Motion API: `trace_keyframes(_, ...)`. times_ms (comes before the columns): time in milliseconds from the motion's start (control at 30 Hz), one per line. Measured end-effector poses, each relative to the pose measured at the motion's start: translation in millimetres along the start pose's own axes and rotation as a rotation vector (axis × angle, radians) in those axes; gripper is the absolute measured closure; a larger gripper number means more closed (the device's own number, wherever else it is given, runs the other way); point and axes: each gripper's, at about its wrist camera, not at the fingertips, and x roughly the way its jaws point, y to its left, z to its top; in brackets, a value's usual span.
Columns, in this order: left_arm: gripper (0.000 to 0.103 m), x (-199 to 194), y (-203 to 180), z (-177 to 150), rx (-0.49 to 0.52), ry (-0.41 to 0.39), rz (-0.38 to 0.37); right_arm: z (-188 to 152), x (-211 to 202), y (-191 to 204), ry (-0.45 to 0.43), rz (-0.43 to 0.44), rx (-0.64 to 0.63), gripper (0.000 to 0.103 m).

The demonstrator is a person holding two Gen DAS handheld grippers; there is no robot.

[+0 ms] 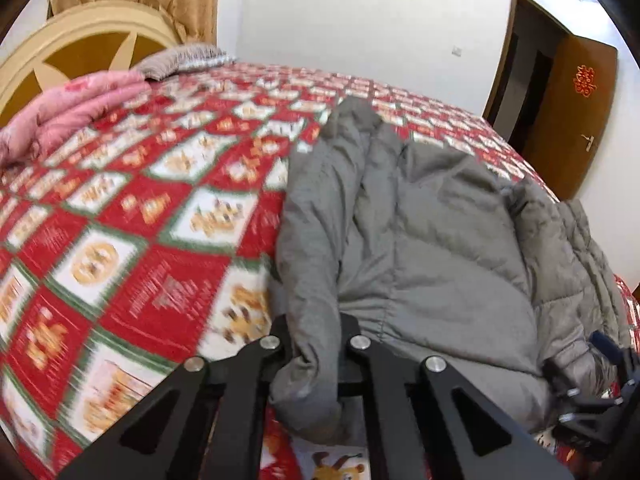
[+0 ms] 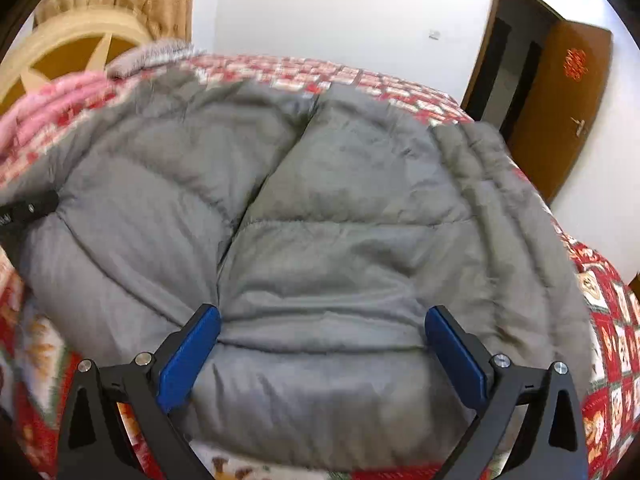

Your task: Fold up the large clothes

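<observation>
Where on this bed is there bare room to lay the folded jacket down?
The bedspread lies bare between the grey jacket and the pink quilt by the headboard. A bare band runs beyond the jacket, toward the door. The near edge is crowded by the jacket and both grippers.

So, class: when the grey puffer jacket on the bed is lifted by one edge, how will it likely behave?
The grey puffer jacket probably flops: its edge droops limply from the shut left gripper. Puffy quilting suggests it is light for its bulk. The smooth shell may slip.
</observation>
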Motion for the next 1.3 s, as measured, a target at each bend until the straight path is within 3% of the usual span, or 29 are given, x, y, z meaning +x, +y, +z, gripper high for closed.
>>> trace_keyframes(133,0.096,-15,16,19,0.020,-0.033,0.062,7,-33,-32,-0.087,-0.015,0.053,0.002)
trace_keyframes(267,0.097,-27,43,37,0.010,-0.064,0.147,0,-23,-62,-0.043,-0.058,0.089,0.002)
trace_keyframes(333,0.098,-41,38,43,0.062,-0.107,0.178,-8,-14,-61,-0.012,-0.006,0.103,0.002)
trace_keyframes(500,0.098,-89,-23,48,0.269,-0.248,0.116,-15,-17,-73,-0.039,0.013,0.153,0.002)
trace_keyframes(567,0.098,-108,-64,44,0.376,-0.320,0.054,-14,-21,-84,-0.047,-0.001,0.181,0.002)
trace_keyframes(700,0.098,-122,-136,26,0.546,-0.381,-0.075,-23,-19,-102,-0.028,-0.030,0.211,0.002)
trace_keyframes(867,0.098,-106,-207,-12,0.708,-0.359,-0.210,-42,-23,-129,-0.031,-0.053,0.302,0.002)
trace_keyframes(1000,0.098,-80,-239,-28,0.735,-0.276,-0.273,-48,-20,-147,-0.023,-0.087,0.334,0.001)
trace_keyframes(1300,0.094,-55,-255,-45,0.735,-0.228,-0.288,-71,-3,-174,0.014,-0.151,0.369,0.002)
